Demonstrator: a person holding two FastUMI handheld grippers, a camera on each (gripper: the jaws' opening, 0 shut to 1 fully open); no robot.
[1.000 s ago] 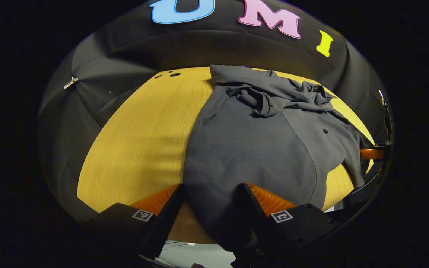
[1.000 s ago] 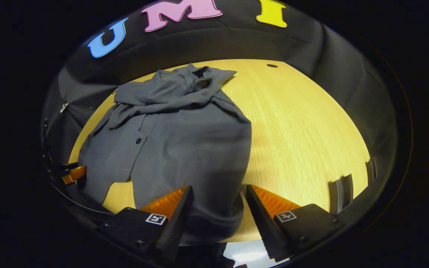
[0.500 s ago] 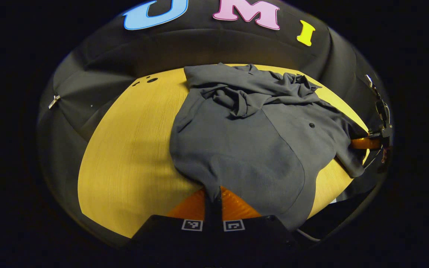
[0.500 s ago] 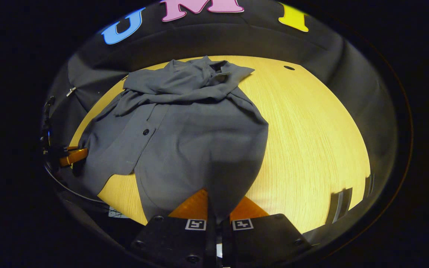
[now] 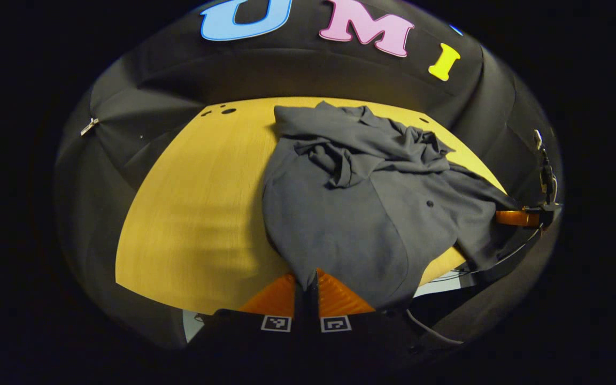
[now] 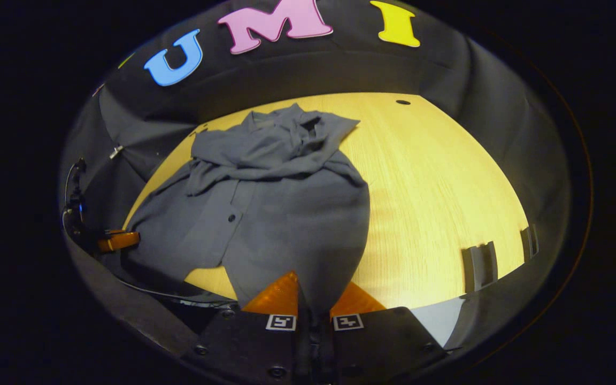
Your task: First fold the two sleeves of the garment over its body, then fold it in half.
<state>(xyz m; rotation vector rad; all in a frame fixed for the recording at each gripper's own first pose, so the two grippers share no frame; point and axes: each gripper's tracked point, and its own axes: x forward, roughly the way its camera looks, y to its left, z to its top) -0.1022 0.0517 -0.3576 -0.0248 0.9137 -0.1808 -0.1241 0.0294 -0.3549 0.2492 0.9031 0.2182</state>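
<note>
Left gripper point(image 5: 306, 286): clenched on the near hem of the shirt point(image 5: 356, 214), cloth pinched between both fingers.
Right gripper point(image 6: 313, 291): likewise clamped on the near hem, at the other corner (it also shows at the right edge of the left gripper view, with cloth draped over it).
Shirt: dark grey, lying on the yellow table point(image 5: 201, 203); its near end is lifted off the board by the two grips, its far end rests on the table.
Sleeves: bunched in a heap point(image 6: 270, 149) across the far part of the body, near the collar, so the sleeve step looks done, if untidily.
Long axis: runs from the grippers straight away toward the far edge, collar end farthest.
Key relation: the whole shirt lies ahead of both tools, the hem in their grasp and the collar well beyond.
Nearer hand: neither; each holds its own corner, side by side.
Next move, judged: carry both corners forward and over, laying the hem on the collar end; uneven travel would skew the fold.
</note>
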